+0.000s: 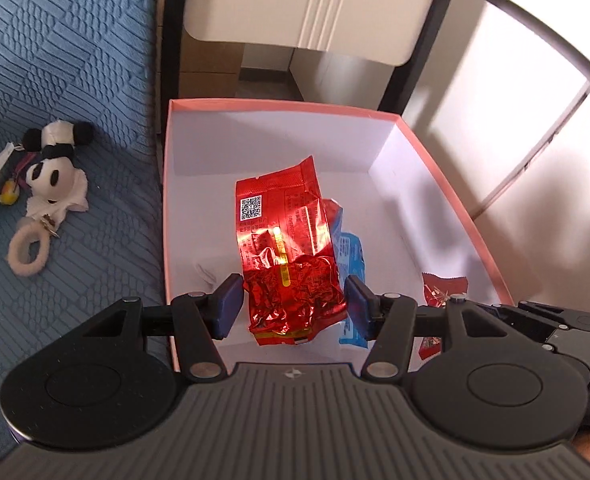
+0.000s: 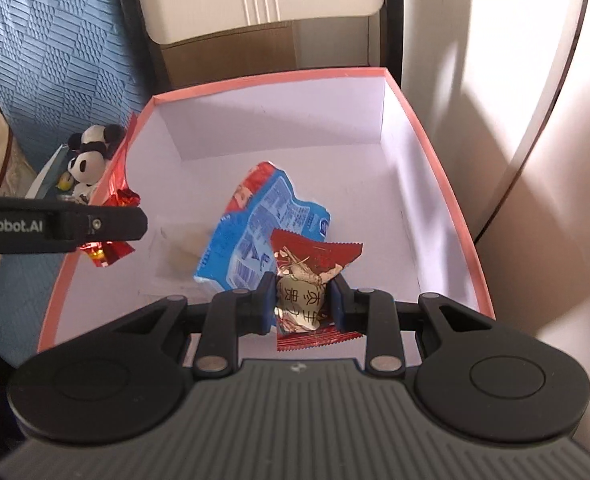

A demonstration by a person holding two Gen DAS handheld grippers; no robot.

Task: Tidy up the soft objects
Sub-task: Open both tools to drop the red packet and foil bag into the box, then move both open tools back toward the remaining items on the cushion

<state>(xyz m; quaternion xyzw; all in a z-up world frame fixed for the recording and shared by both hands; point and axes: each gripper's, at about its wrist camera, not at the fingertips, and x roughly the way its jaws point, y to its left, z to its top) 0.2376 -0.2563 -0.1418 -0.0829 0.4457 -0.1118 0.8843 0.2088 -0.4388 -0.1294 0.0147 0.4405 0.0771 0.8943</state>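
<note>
— Red foil packet (image 1: 285,248): where is it?

— Over the pink-rimmed white cardboard box (image 1: 447,184), my left gripper (image 1: 293,304) fingers clamped on it. Right gripper (image 2: 301,300) pinches a dark-red printed sachet (image 2: 315,268) above the blue plastic wrapper (image 2: 255,232) lying inside.

— Left?

— Both releases, I'd judge, plus the plush panda keychain (image 1: 53,172) on the blue quilted sofa (image 1: 75,60).

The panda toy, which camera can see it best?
The left wrist view. There the panda toy lies in full sight on the blue cover, loop and all. In the right wrist view the panda toy is small, partly hidden behind the box rim.
</note>
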